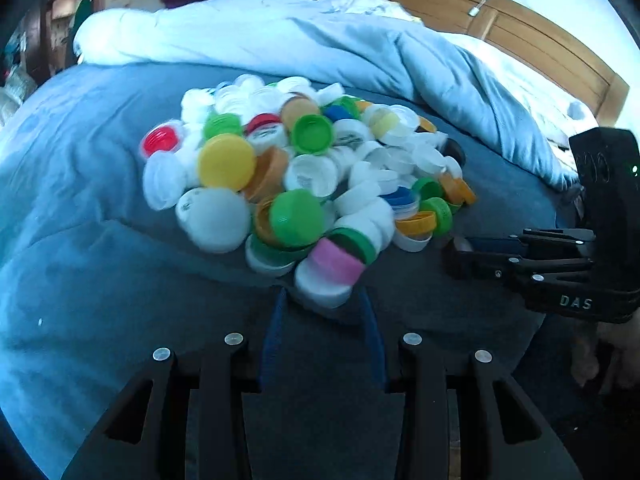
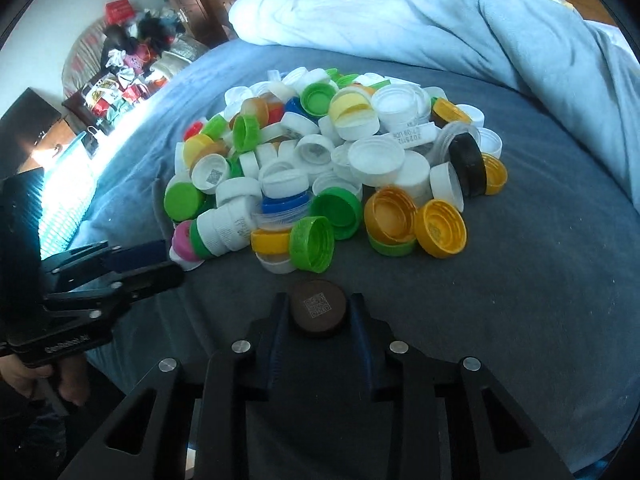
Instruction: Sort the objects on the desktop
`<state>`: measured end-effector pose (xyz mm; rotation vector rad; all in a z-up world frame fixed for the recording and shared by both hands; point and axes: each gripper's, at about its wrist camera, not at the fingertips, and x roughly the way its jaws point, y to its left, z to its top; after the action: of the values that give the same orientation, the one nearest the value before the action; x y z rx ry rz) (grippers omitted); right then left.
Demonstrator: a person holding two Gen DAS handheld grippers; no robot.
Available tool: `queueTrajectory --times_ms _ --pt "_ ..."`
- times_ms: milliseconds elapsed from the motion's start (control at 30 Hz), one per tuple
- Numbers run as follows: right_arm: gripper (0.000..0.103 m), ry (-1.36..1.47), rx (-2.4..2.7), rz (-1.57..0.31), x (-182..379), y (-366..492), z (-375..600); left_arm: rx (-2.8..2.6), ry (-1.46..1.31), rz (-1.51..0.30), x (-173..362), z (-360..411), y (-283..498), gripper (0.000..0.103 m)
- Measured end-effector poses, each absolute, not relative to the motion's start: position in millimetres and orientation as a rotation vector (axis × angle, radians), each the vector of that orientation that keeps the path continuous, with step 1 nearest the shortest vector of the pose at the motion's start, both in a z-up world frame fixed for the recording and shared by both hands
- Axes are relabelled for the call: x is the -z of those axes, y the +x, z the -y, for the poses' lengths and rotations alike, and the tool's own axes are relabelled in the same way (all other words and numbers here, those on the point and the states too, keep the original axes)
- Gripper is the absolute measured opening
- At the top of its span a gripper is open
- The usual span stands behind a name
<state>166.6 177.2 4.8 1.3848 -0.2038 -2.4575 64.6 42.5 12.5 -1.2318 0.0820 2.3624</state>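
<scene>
Blue-grey bed: bottle-cap heap, rumpled pale duvet.

Bedroom, rumpled duvet, wooden headboard

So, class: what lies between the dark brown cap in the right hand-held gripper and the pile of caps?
In the right wrist view, only bare grey bedcover separates brown cap from pile.

"DAS" on right gripper (white lettering).
</scene>
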Motion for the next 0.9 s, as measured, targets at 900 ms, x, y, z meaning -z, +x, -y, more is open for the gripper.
queueTrajectory --times_ms 900 --pt "0.033 1.380 2.436 0.291 0 159 -184 -2.359 -1.164 -0.138 -37 -42 74 0.033"
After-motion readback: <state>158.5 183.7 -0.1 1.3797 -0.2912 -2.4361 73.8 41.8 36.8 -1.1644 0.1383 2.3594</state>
